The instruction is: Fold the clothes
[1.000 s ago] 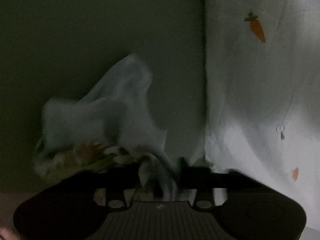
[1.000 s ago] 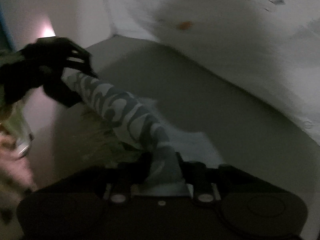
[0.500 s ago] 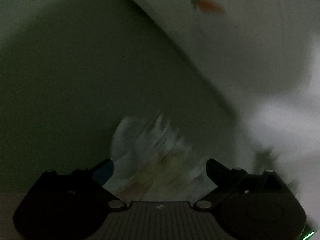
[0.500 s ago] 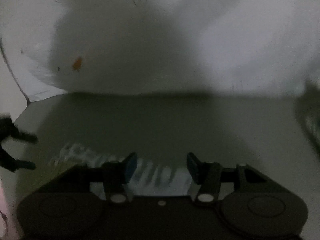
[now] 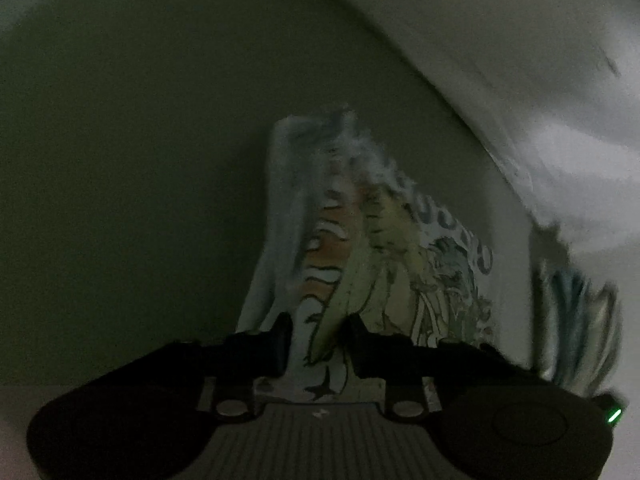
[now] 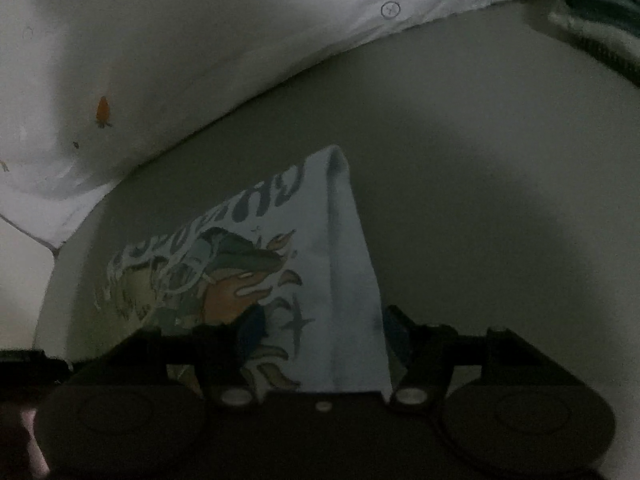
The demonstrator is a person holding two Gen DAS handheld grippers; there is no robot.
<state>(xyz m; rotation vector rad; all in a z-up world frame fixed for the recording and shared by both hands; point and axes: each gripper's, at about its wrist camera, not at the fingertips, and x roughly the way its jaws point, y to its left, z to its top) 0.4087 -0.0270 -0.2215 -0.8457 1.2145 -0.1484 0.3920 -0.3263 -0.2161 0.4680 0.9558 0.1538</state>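
1. Dim room; grey-green table carries the work, with a white carrot-print cloth bunched along its far edge.
2. Task item: pale printed T-shirt, graphic side up, lying on the table between both claws, rumpled and peaked at its far end.
3. Left claw: jaws closing, shirt fabric between them; pads look close to the cloth but a firm pinch is not clear.
4. Right claw: jaws opening, spread wide, shirt edge lying between them, not pinched.
5. Striped garment sits at the far right, near the white cloth, untouched.
6. Progress, my estimate: early. Shirt is laid out but not flat, no neat fold visible; smoothing, folding and the striped piece remain.
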